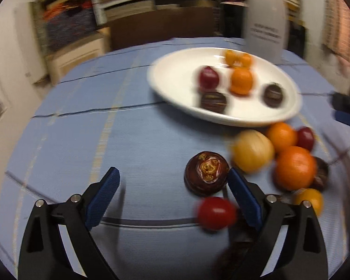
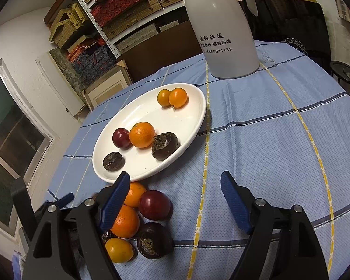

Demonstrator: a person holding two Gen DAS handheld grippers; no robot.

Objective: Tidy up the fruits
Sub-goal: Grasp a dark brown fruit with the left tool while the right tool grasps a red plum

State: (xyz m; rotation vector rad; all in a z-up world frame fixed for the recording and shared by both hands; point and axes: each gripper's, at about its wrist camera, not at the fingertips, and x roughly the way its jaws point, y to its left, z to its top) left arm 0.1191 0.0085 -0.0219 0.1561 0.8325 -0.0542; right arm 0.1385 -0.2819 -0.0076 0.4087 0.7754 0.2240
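**Left pick: dark fruit, approach needs re-centring**

Left gripper (image 1: 173, 182): spread wide, holding nothing. Right-hand pad touching or just beside the dark brown fruit (image 1: 206, 173); can't tell which through the blur. Red fruit (image 1: 215, 212) between the jaws, close to the same pad, smeared by motion.

Right gripper (image 2: 175, 187): also spread wide, empty, hanging over bare blue checked cloth (image 2: 268, 154) beside the loose pile.

Loose pile on the cloth just outside the near rim of the white plate (image 2: 193, 121): oranges, one pale yellow fruit (image 1: 253, 150), red ones, dark ones, packed touching. On the plate already: two small orange fruits at the far side, one orange, one red, two dark.

Likely step: grab one loose fruit with the left, move to plate.

To do it well:
- Shift left gripper rightward so the dark fruit sits midway between pads, not off one tip.
- Keep red fruit out of the closing path; two round things in one pinch likely to squirt out.
- Close slow; round, probably rolls.
- Set down in open plate area, clear of fruit there.
- Keep clear of the white spray bottle (image 2: 224, 35) behind the plate.
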